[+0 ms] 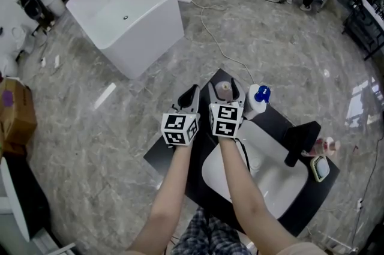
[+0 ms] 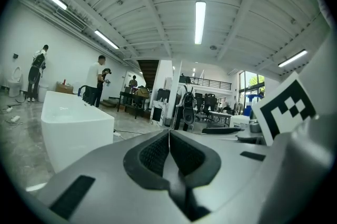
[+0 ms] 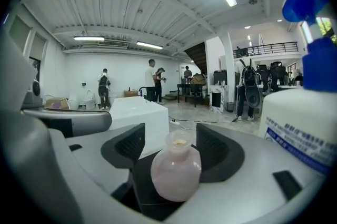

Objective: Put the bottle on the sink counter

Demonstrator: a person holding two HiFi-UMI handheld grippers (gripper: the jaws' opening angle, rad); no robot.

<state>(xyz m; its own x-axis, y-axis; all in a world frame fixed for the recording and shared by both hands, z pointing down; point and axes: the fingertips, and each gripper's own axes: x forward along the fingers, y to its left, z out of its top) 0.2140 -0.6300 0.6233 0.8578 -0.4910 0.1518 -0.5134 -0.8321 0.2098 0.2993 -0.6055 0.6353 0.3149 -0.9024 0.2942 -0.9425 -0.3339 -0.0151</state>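
A small pale pink bottle point(image 3: 176, 173) with an open neck stands upright on the black sink counter point(image 1: 174, 155), between the jaws of my right gripper point(image 3: 171, 139). The jaws stand wide, and the dark pads point(image 3: 128, 144) flank the bottle without pressing on it. In the head view the bottle point(image 1: 224, 90) sits at the counter's far corner, with the right gripper point(image 1: 225, 92) around it. My left gripper point(image 1: 191, 98) hovers just left of it over the counter's edge, its jaws closed together and empty point(image 2: 169, 136).
A white bottle with a blue cap point(image 1: 258, 98) stands close to the right of the pink bottle. The white basin point(image 1: 264, 179), a black faucet point(image 1: 300, 141) and a small dish point(image 1: 321, 168) fill the counter's near side. A white bathtub point(image 1: 126, 20) stands on the floor beyond.
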